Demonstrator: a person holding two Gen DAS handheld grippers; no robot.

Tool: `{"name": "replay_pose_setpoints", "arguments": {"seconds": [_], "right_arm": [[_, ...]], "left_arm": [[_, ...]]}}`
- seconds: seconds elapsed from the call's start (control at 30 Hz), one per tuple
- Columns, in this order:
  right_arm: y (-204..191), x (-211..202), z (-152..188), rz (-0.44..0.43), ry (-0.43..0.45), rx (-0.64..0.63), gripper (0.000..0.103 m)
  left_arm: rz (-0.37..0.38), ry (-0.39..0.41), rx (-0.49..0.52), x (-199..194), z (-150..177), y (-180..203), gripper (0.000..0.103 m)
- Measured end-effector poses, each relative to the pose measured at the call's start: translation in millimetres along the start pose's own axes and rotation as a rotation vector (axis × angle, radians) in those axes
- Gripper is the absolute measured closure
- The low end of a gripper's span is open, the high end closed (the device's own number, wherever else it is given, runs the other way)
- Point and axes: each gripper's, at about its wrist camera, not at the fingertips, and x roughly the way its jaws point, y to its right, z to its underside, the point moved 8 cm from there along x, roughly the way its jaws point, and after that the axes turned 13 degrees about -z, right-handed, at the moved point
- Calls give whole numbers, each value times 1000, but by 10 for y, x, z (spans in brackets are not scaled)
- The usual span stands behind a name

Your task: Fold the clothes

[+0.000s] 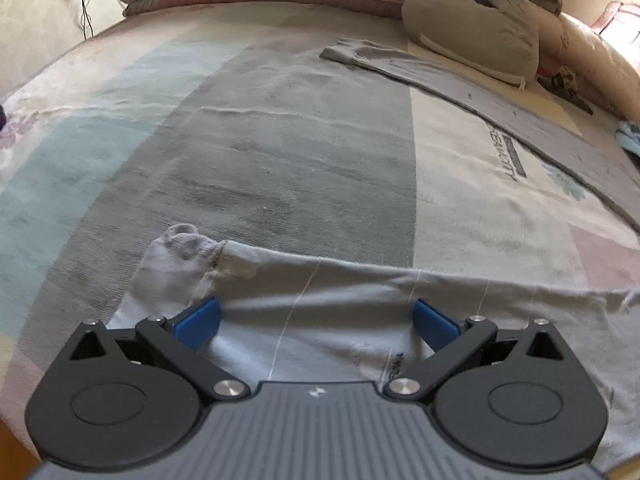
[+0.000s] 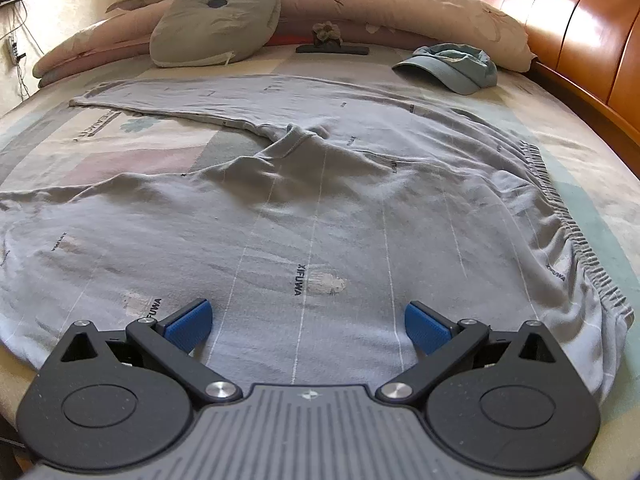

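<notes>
Grey trousers (image 2: 320,208) with thin white stripes lie spread flat on the bed. Their elastic waistband (image 2: 560,216) is at the right and both legs run off to the left. The far leg (image 2: 200,100) stretches toward the cushion. My right gripper (image 2: 308,316) hovers open over the seat of the trousers, holding nothing. In the left wrist view, my left gripper (image 1: 316,312) is open just above the near leg (image 1: 340,320), close to its bunched cuff (image 1: 180,248). The far leg (image 1: 440,76) lies further back.
A patchwork bedspread (image 1: 280,152) covers the bed. A grey cushion (image 2: 216,20), a rolled pink quilt (image 2: 380,4) and a blue cap (image 2: 452,66) sit at the far side. A wooden headboard (image 2: 580,40) rises at the right. Cables (image 1: 86,8) hang on the wall.
</notes>
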Motion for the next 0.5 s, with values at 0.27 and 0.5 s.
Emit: {"name": "replay_pose_setpoints", "arguments": {"seconds": [0.27, 0.5], "right_arm": [[-6, -5, 2, 10, -1, 6, 0], [0, -7, 1, 8, 2, 6, 0]], "left_arm": [[75, 42, 76, -209, 319, 141, 1], [4, 8, 139, -500, 346, 235, 1]]}}
